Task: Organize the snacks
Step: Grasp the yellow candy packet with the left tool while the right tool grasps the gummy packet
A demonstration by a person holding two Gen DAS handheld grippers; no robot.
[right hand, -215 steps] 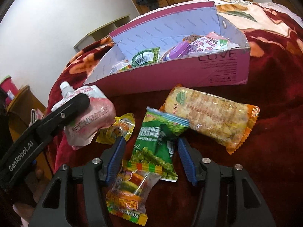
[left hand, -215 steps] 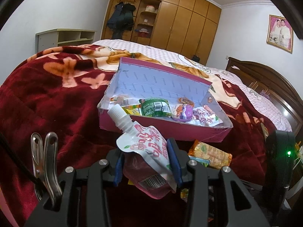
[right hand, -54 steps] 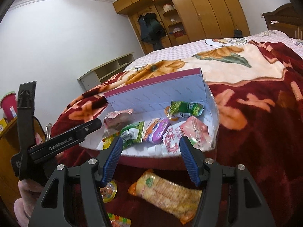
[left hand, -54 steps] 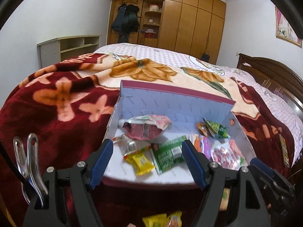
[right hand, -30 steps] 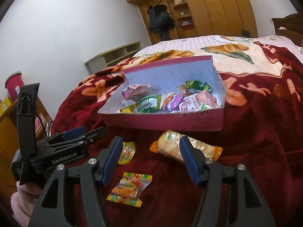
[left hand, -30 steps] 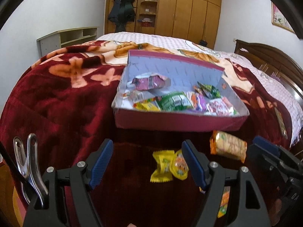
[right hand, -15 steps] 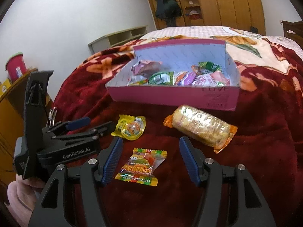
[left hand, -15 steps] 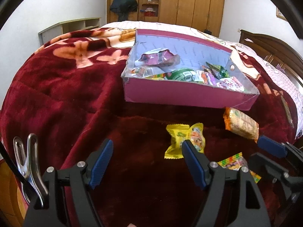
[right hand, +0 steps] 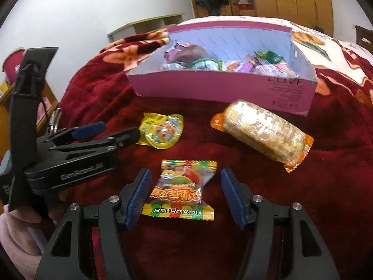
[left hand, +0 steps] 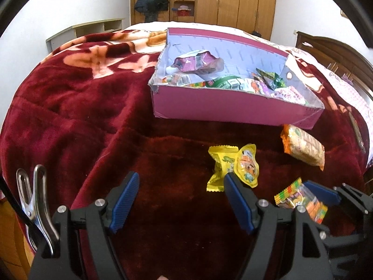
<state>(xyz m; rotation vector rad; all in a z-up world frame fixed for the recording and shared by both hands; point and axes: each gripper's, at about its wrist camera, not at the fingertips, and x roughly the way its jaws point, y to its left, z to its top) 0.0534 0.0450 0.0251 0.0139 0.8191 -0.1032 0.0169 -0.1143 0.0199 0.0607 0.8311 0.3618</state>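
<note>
A pink box (left hand: 233, 114) (right hand: 209, 88) holds several snack packets on the red blanket. In front of it lie a yellow packet pair (left hand: 233, 165) (right hand: 163, 130), an orange cracker pack (left hand: 303, 144) (right hand: 263, 130) and a rainbow gummy bag (left hand: 300, 198) (right hand: 184, 189). My left gripper (left hand: 179, 200) is open and empty, low over the blanket, with the yellow packets just beyond its right finger. My right gripper (right hand: 184, 193) is open, its fingers on either side of the gummy bag.
The blanket (left hand: 70, 107) drops off at the bed's left edge. A wooden headboard (left hand: 338, 53) stands at the right, wardrobes (left hand: 233, 0) and a low shelf (left hand: 93, 30) beyond. The left gripper's body (right hand: 77, 154) sits close left of the right gripper.
Both grippers have pulled back from the box and dropped toward the loose snacks. The right gripper now straddles the gummy bag; the left has come near the yellow packets.
</note>
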